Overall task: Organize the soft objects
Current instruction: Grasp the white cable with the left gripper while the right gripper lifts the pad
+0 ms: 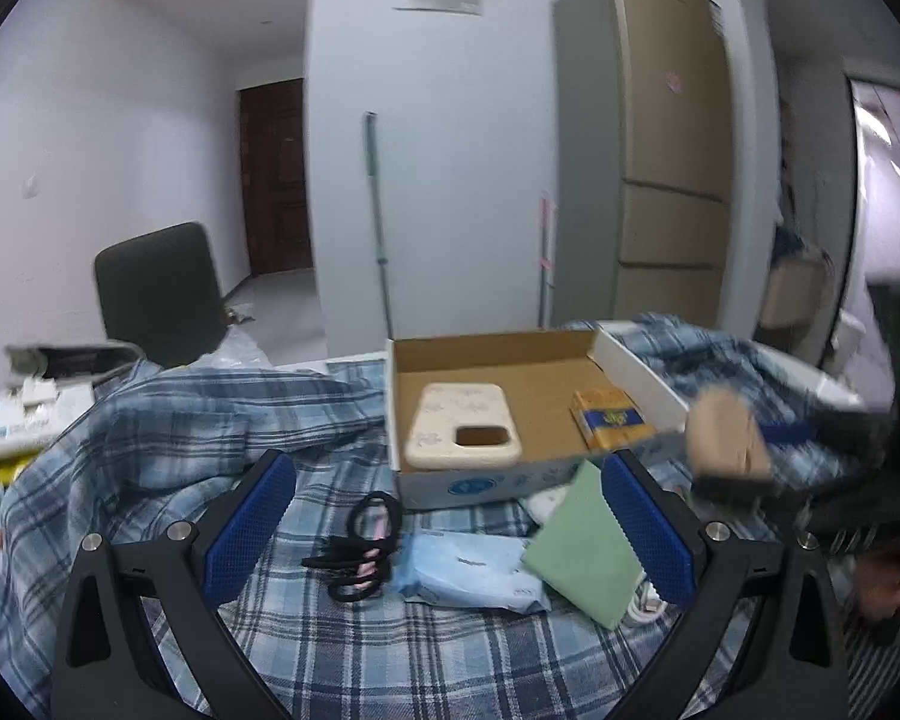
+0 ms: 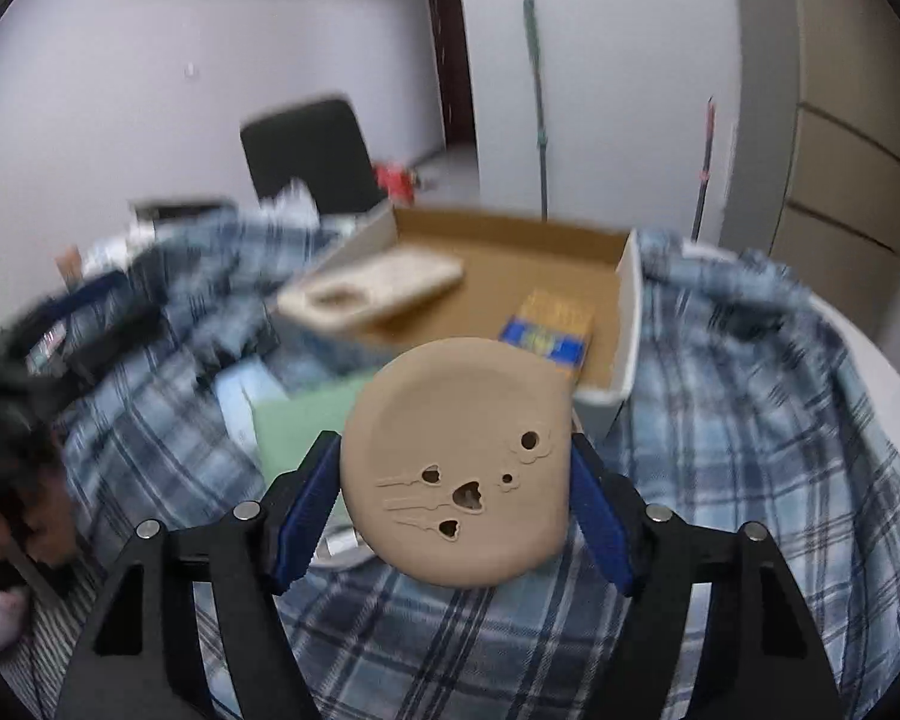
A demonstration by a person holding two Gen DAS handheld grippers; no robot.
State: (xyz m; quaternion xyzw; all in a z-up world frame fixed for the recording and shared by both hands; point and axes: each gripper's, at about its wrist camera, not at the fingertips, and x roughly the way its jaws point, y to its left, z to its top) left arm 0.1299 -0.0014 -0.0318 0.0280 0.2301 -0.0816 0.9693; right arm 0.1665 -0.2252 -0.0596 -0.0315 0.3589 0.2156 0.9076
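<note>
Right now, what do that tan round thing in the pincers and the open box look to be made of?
The tan round case looks like soft matte silicone or rubber: smooth, no shine, rounded edges, holes cut cleanly through. I cannot be sure. The right gripper is clamped on its sides. The box looks like corrugated cardboard: raw brown inside, white printed outside.

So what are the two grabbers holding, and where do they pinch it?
The right gripper pinches the tan round pad by its two side edges. The left gripper is open, holding nothing.

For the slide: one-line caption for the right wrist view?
Right claw grips a tan round silicone case above plaid cloth, facing the open cardboard box.
</note>
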